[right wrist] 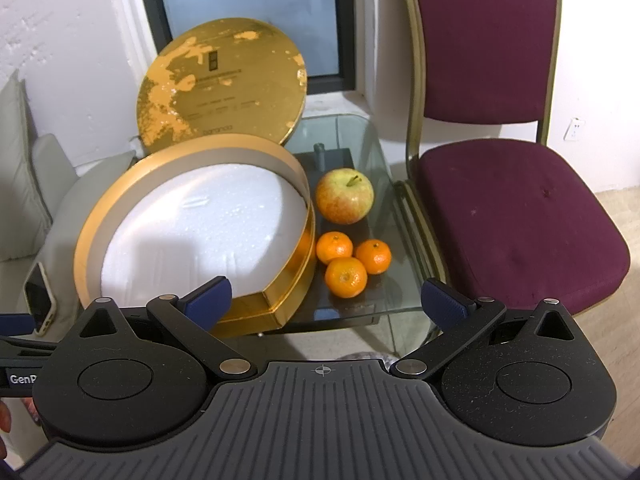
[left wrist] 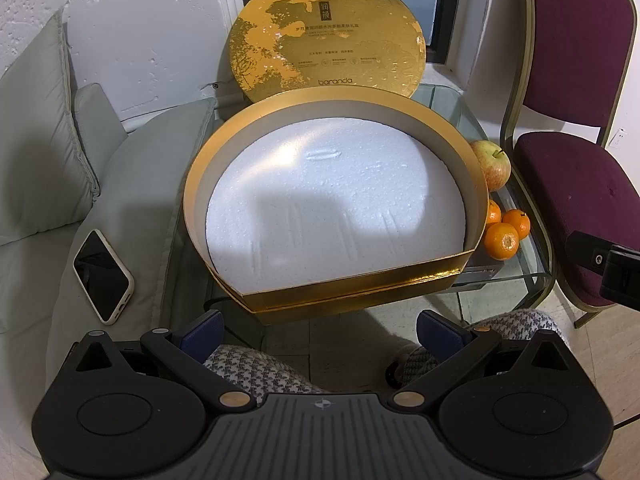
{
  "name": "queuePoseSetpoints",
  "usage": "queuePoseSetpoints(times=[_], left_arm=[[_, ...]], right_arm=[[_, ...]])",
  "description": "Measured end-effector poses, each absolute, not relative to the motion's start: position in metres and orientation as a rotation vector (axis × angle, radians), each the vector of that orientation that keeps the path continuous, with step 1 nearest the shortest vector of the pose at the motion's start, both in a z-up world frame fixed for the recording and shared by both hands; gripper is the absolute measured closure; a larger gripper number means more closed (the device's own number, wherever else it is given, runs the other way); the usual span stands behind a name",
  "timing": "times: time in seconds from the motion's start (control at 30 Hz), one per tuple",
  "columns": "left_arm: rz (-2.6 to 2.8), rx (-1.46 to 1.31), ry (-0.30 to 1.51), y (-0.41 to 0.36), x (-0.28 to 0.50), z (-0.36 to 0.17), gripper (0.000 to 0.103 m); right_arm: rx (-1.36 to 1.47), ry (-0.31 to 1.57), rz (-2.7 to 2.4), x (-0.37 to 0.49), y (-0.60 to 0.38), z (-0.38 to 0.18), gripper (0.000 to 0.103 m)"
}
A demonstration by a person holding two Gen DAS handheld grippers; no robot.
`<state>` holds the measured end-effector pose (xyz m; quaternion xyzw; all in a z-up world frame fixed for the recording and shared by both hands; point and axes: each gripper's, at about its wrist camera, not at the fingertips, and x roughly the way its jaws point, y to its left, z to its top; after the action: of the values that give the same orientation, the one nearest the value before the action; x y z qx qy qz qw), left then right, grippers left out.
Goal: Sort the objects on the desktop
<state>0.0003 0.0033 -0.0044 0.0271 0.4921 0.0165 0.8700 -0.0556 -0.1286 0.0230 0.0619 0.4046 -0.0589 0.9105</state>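
Left wrist view looks down on a glass counter (left wrist: 440, 98) almost filled by a round gold box (left wrist: 320, 280), open, with a bare white foam pad (left wrist: 332, 208) inside and nothing on it. Its gold lid (left wrist: 326, 36) stands on edge at 12 o'clock, behind the box. At 3 o'clock, just beside the box wall, lie an apple (left wrist: 494, 164) and three tangerines (left wrist: 505, 236). A phone (left wrist: 102, 276) lies off the counter on a grey cushion (left wrist: 132, 200) at 9 o'clock. The left tongs (left wrist: 320, 330) are spread wide and hold nothing, hovering at the box's near edge.

Right wrist view shows the apple (right wrist: 345, 196) at 12 o'clock and the tangerines (right wrist: 353, 260) nearer, bunched and touching, with a maroon chair (right wrist: 516, 216) at 2 o'clock. The right tongs (right wrist: 326, 296) are also wide apart and empty, short of the fruit.

Sorting appears not yet begun, judging by the empty box. The likely next move is for the right tongs to descend on the nearest tangerine; the tight cluster calls for a careful approach so neighbours are not knocked off the glass edge.
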Motion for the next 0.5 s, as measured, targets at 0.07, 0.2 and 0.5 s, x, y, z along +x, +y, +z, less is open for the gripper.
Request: queuePoseSetpoints(times=[0.07, 0.2, 0.5], left_arm=[[0.034, 0.056, 1.029, 0.0035, -0.0002, -0.0044, 0.001], [0.033, 0.057, 1.029, 0.0039, -0.0008, -0.0044, 0.001], [0.030, 0.054, 1.035, 0.0030, -0.0006, -0.0056, 0.001]], right_arm=[[0.129, 0.834, -0.122, -0.0557, -0.1290, 0.0231, 0.000], [0.130, 0.836, -0.124, -0.0561, -0.1300, 0.0217, 0.000], [0.132, 0.839, -0.124, -0.0545, -0.1317, 0.0198, 0.000]])
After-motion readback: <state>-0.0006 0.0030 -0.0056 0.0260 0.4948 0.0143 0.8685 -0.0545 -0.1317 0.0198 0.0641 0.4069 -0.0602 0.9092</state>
